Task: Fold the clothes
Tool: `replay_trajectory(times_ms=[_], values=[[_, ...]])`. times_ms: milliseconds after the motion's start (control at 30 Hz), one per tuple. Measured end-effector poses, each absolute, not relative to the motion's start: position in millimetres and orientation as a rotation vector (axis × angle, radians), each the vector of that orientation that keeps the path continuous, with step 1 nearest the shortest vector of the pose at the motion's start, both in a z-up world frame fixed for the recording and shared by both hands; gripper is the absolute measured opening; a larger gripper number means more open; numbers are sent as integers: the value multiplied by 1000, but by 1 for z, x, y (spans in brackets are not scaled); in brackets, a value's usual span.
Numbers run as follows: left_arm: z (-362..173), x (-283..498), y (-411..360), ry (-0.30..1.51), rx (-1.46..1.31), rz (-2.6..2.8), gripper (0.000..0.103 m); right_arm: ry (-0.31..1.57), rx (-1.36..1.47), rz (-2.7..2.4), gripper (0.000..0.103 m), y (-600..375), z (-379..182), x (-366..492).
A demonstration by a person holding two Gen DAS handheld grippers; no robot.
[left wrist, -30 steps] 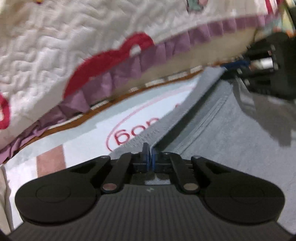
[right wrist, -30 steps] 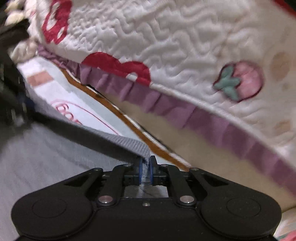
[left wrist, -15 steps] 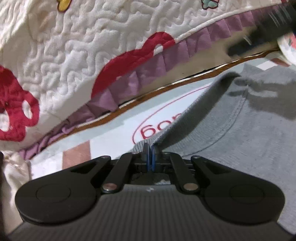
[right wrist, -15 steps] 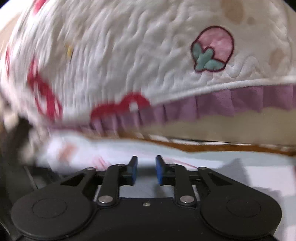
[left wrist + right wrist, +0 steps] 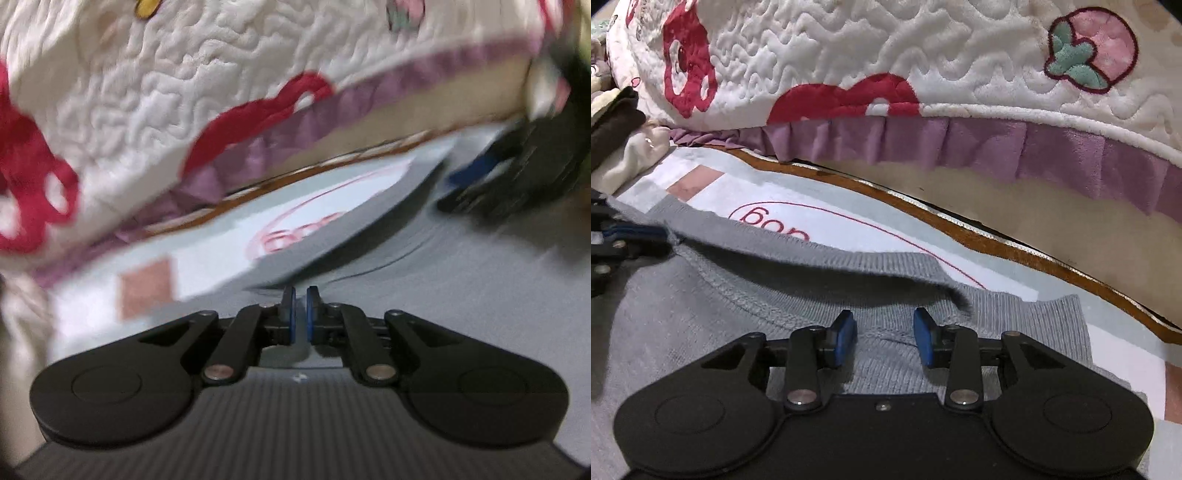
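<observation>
Bedding fills the top of both views: a big white quilt with bumpy stitching, red shapes, a pink strawberry and a purple frill along its bottom edge. Under the frill runs a brown curved edge, but what it belongs to is hard to tell.

Below that lies a pale mat with pink squares and a red oval with red letters inside.

On the mat lies the gray sweater, spread out flat. Its ribbed neck band faces the quilt. Part of that band is lifted up and throws a dark shadow on the cloth under it. The sweater lies right under both tools.

At the far left, in the right wrist view, sits a small pile of dark and cream clothes, apart from the sweater.

The right gripper hangs just over the sweater near the neck band. Its two blue pads are spread wide apart, with nothing between them.

The left gripper is over the other side of the sweater, at the edge of the neck band. That view is blurry. Its blue pads stand very close, with a thin gap between them. I cannot tell if any cloth is caught there. From the right wrist view, its blue tips sit at the lifted end of the band.
</observation>
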State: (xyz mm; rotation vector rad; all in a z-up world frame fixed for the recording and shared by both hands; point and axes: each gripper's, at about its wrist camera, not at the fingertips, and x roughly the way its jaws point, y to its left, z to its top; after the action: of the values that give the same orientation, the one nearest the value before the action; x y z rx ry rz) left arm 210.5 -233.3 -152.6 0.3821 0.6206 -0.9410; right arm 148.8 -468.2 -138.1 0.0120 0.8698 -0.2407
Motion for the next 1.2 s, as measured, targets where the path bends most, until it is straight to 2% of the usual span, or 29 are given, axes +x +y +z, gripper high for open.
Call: replay_trajectory(times_ms=[133, 200, 233, 267, 367, 400, 467, 533, 633, 733, 767, 833, 900, 967, 1067, 1200], values=[[-155, 221, -247, 710, 316, -948, 12, 902, -22, -241, 41, -464, -138, 160], [-160, 227, -256, 760, 303, -939, 33, 903, -30, -239, 42, -463, -138, 162], [-162, 230, -261, 785, 296, -935, 34, 899, -29, -238, 42, -462, -140, 162], [-164, 233, -266, 810, 290, -930, 32, 894, -29, -235, 42, -462, -139, 160], [-170, 243, -280, 884, 270, -916, 12, 856, 32, -235, 40, -467, -131, 150], [-172, 246, -285, 909, 263, -911, 12, 828, 78, -250, 38, -469, -125, 146], [-175, 251, -291, 949, 246, -903, 12, 722, 224, -344, 42, -472, -105, 139], [-177, 253, -290, 962, 213, -902, 12, 685, 275, -325, 42, -467, -92, 148], [-177, 254, -286, 964, 177, -904, 12, 763, 116, -253, 41, -448, -90, 181], [-164, 247, -266, 909, 158, -921, 12, 917, 39, -263, 38, -451, -123, 200], [-155, 244, -251, 880, 132, -924, 15, 954, 47, -257, 37, -454, -135, 198], [-139, 239, -216, 829, 85, -917, 23, 896, 59, -232, 37, -457, -141, 182], [-125, 236, -177, 787, 48, -884, 37, 860, 70, -216, 37, -459, -144, 171], [-120, 236, -141, 777, 46, -782, 39, 855, 16, -204, 37, -454, -144, 168], [-131, 238, -90, 807, -27, -673, 56, 857, -20, -217, 38, -447, -144, 167], [-168, 245, -54, 954, -202, -692, 57, 842, -21, -250, 38, -442, -146, 168]])
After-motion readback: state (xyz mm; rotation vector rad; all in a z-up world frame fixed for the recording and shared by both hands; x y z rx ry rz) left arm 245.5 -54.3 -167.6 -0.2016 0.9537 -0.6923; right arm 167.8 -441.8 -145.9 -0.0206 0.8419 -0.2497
